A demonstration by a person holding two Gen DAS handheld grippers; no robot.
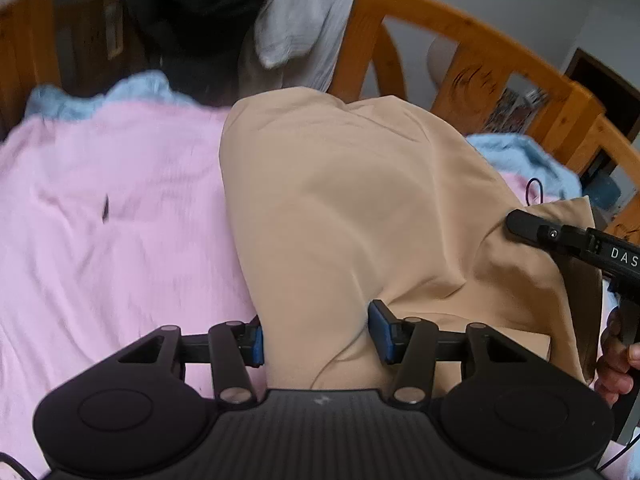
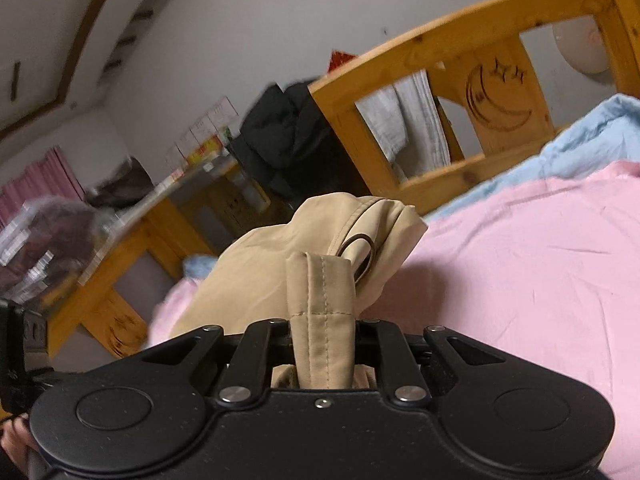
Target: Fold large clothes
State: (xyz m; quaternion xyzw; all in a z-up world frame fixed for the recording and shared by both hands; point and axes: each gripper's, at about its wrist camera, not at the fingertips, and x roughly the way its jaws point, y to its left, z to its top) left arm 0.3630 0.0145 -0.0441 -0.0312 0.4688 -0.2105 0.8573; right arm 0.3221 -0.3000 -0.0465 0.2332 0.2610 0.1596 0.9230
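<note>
Bed w/ pink sheet (image 1: pixel 100 200) fills most of both views, wooden bed frame (image 1: pixel 472 40) curving round the far side, moon carving on a panel in the right wrist view. Light blue blanket (image 1: pixel 516 156) is bunched along the sheet's far edge, next to the frame.

Tan garment (image 1: pixel 340 200) lies on the sheet, draped in a long mound running from the far edge twd me, right of centre in the left wrist view. Smooth fabric, a few soft folds. In the right wrist view it humps up (image 2: pixel 280 252) ahead of my claw, a dark loop showing near its top.

Black clothing (image 1: pixel 192 8) and a white cloth (image 1: pixel 304 28) hang at the frame's far end; blurred, can't tell more.

My left claw (image 1: pixel 316 334) is spread partway, blue pads (image 1: pixel 378 330) either side of the garment's near edge; fabric bunches between them and touches the right pad, but whether it's actually gripped I can't tell.

My right claw (image 2: pixel 322 326) is pressed nearly together, pinching a stitched, folded hem of the garment, which stands up between the fingers. It shows in the left wrist view too (image 1: pixel 520 224), at the garment's right corner, lifted off the sheet.

Part of my right hand (image 1: pixel 616 360) shows at that view's right edge.
</note>
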